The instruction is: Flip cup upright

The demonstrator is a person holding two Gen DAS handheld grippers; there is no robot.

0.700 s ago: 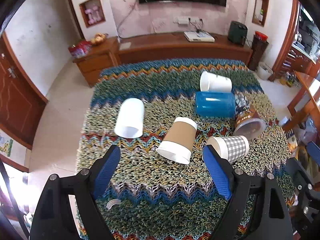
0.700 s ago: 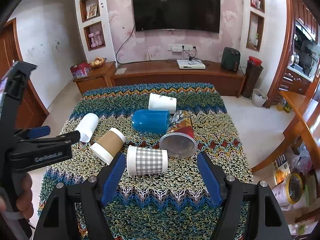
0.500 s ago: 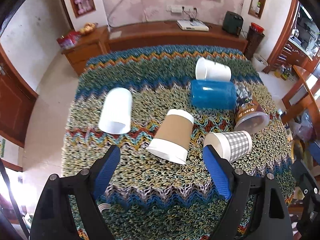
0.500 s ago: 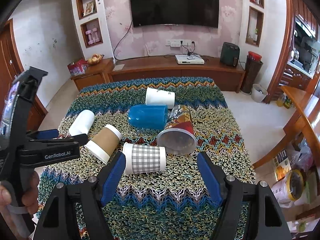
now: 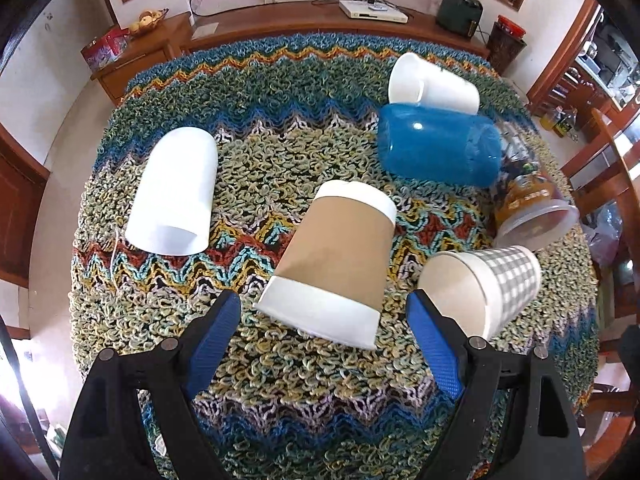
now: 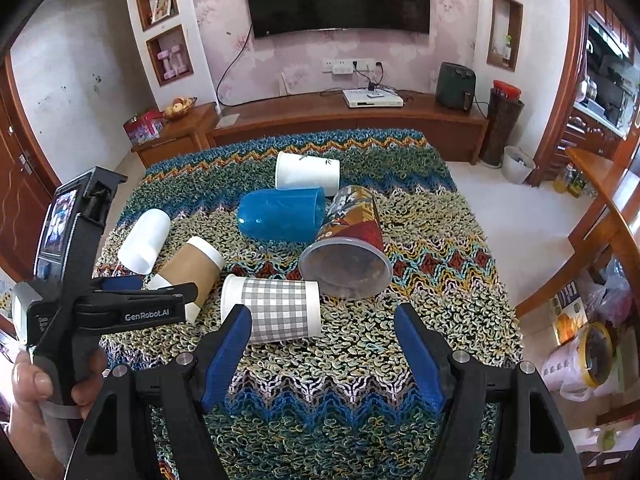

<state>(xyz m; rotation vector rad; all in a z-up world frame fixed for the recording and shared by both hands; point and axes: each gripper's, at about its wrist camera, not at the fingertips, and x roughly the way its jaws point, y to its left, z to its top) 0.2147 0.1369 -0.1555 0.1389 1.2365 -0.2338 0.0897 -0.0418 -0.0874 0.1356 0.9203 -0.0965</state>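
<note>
Several cups lie on their sides on a knitted zigzag cloth. A brown-sleeved paper cup lies with its mouth toward my left gripper, which is open and empty just in front of it. That cup also shows in the right wrist view. A grey checked cup lies just ahead of my open, empty right gripper, near its left finger. The left gripper shows from the side in the right wrist view.
A plain white cup, a blue plastic cup, a second white cup and a printed clear-rimmed cup also lie tipped over. The cloth-covered table drops off on all sides. A wooden TV cabinet stands behind.
My left gripper has moved forward and down toward the brown-sleeved cup, which now looks much larger. The right gripper has drifted slightly closer to the checked cup. No cup has moved.
</note>
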